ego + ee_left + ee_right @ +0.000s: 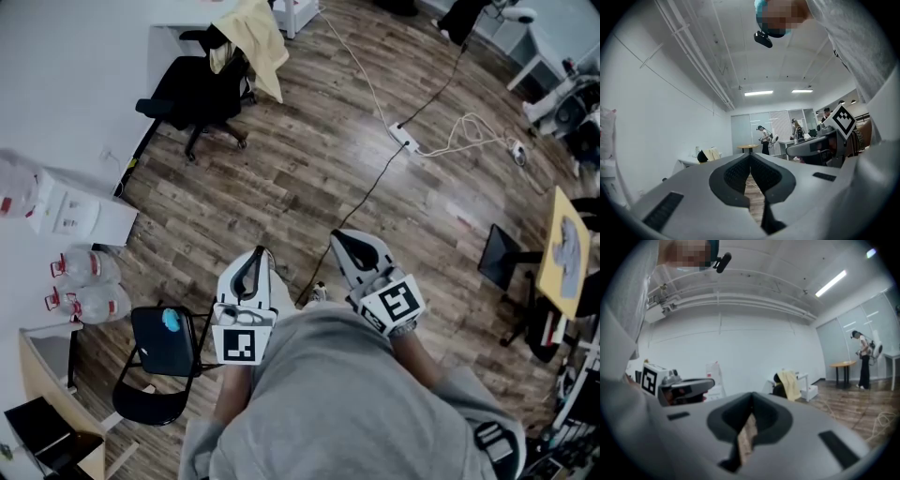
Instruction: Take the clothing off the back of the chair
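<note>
Well ahead in the head view, the yellow clothing (255, 37) hangs over the back of the black office chair (192, 94) beside the white wall, well apart from both grippers. The left gripper (255, 253) and right gripper (339, 238) are held side by side above the wood floor (375, 141). In the left gripper view, the jaws are pressed together with nothing between them, and the clothing shows small in the distance. In the right gripper view, the jaws are likewise clenched and empty, with the clothing draped on the chair beyond them.
</note>
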